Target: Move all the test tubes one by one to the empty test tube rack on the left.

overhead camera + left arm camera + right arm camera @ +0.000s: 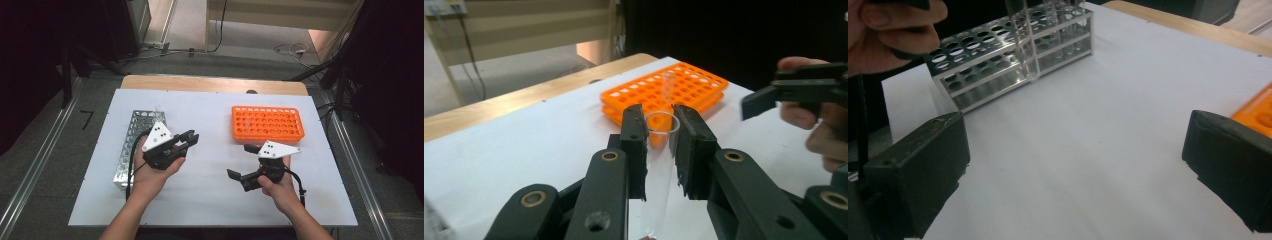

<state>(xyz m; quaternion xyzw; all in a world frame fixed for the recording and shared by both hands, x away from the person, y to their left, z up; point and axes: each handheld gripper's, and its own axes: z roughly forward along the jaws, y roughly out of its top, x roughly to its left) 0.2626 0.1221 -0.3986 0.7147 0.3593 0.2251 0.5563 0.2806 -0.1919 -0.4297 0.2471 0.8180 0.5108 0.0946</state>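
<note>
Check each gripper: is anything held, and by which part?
The left gripper is shut on a clear test tube, gripped just below its open rim. The right gripper is open with nothing between its jaws.

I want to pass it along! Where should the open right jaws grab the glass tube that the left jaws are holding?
Probably the bare upper end of the test tube, just below its open rim. The left gripper is shut on its middle, so the right gripper, open and empty, should come from the orange rack side, closing across the round wall.
</note>
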